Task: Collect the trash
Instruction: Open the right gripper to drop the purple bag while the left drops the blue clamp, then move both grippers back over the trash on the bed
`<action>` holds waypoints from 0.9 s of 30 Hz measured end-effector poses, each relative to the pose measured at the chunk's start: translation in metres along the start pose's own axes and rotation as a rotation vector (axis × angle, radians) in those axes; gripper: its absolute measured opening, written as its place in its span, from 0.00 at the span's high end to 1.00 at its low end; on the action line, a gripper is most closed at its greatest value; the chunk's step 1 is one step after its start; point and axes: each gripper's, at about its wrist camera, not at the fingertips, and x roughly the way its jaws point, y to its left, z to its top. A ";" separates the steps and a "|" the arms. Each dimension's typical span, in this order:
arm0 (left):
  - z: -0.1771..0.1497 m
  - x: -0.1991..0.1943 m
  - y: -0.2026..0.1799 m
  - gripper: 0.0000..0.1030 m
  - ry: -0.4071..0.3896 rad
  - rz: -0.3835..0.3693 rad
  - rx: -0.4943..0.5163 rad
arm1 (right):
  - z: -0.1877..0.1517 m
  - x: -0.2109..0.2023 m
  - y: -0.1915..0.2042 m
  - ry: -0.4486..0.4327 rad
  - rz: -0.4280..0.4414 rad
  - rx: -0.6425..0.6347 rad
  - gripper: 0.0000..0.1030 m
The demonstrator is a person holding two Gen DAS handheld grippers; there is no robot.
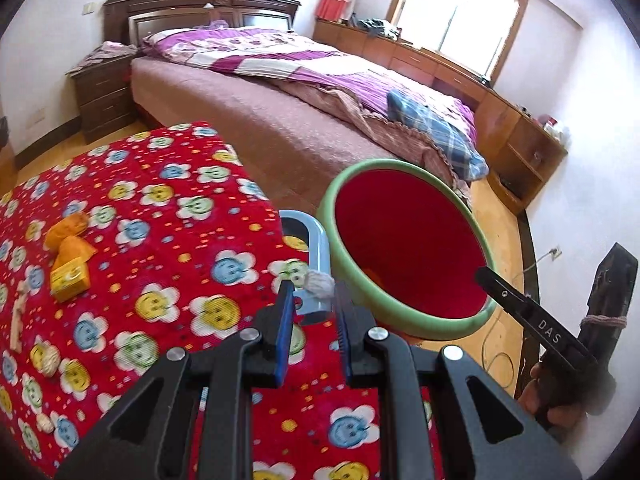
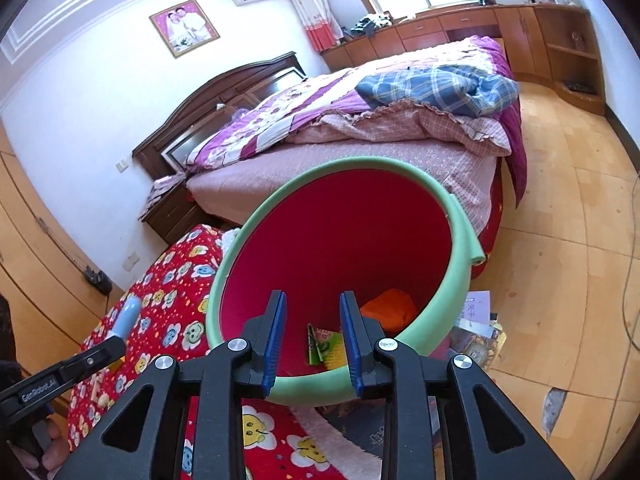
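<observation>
A red bin with a green rim (image 1: pixel 400 322) stands beside a table under a red flowered cloth (image 1: pixel 168 248). In the bin lie an orange wrapper (image 2: pixel 388 306) and a green-yellow packet (image 2: pixel 326 346). My right gripper (image 2: pixel 312 300) hangs open over the bin's near rim (image 2: pixel 224 264), nothing between its pads; its tip (image 1: pixel 486 274) shows over the red inside. My left gripper (image 1: pixel 314 292) is shut on a light blue curved plastic piece (image 1: pixel 316 248), with a white paper ball (image 1: pixel 320 282) at its tips. On the cloth lie an orange wrapper (image 1: pixel 68 230), a yellow box (image 1: pixel 70 278) and paper balls (image 1: pixel 50 360).
A bed (image 1: pixel 280 128) with purple bedding stands right behind the table and bin. A dark nightstand (image 1: pixel 104 92) is at its head, wooden cabinets (image 1: pixel 520 136) along the window wall. Papers (image 2: pixel 476 320) and a cable (image 2: pixel 632 240) lie on the wooden floor.
</observation>
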 end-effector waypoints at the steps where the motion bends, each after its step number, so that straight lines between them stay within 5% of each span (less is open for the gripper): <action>1: 0.001 0.003 -0.004 0.82 0.007 -0.004 0.011 | 0.000 -0.001 -0.001 -0.002 0.000 0.002 0.72; 16: 0.008 0.052 -0.051 0.81 0.048 -0.041 0.152 | -0.003 -0.003 -0.019 -0.001 -0.014 0.028 0.72; 19: 0.007 0.056 -0.050 0.70 0.067 -0.024 0.143 | -0.002 -0.001 -0.019 0.000 -0.012 0.028 0.73; 27: 0.001 0.046 -0.038 0.68 0.071 -0.006 0.099 | -0.003 -0.002 -0.016 0.004 0.002 0.021 0.72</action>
